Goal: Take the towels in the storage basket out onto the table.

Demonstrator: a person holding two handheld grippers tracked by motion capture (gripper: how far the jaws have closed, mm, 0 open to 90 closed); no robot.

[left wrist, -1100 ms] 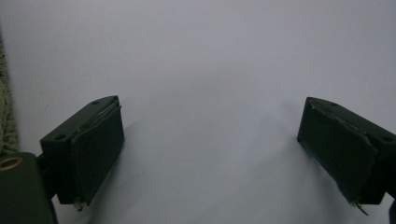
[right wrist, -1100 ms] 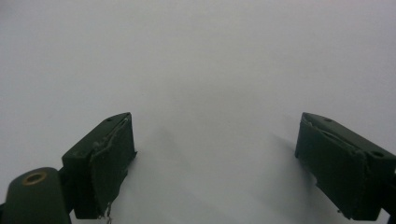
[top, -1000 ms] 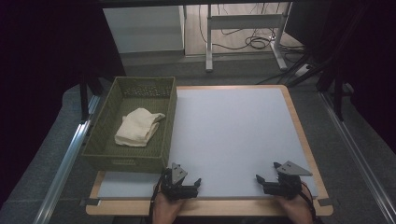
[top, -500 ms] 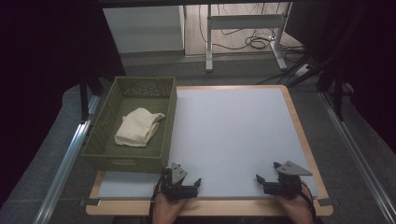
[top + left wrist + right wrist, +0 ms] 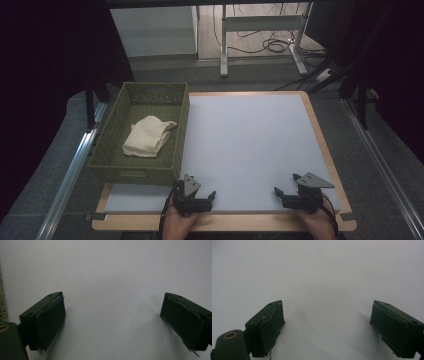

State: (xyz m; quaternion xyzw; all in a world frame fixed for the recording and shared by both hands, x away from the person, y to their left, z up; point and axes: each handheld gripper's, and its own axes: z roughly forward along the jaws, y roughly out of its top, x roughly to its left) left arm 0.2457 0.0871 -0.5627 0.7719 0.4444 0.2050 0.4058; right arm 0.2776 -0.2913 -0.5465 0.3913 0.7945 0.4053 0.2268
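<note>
A cream folded cloth (image 5: 148,136) lies inside an olive woven basket (image 5: 114,145) at the left of the table. My left gripper (image 5: 194,195) rests near the front edge, just right of the basket's front corner, held in a hand. My right gripper (image 5: 295,191) rests near the front right corner. In the left gripper view the left gripper (image 5: 112,322) stands open over the bare white mat, nothing between its jaws. The right gripper (image 5: 327,327) is likewise open over the white surface in its own view.
A white mat (image 5: 250,140) covers the wood-rimmed table (image 5: 327,150). A sliver of the basket's weave (image 5: 2,302) shows at the left edge of the left gripper view. Beyond the table are a desk frame (image 5: 260,25) and floor cables (image 5: 270,45).
</note>
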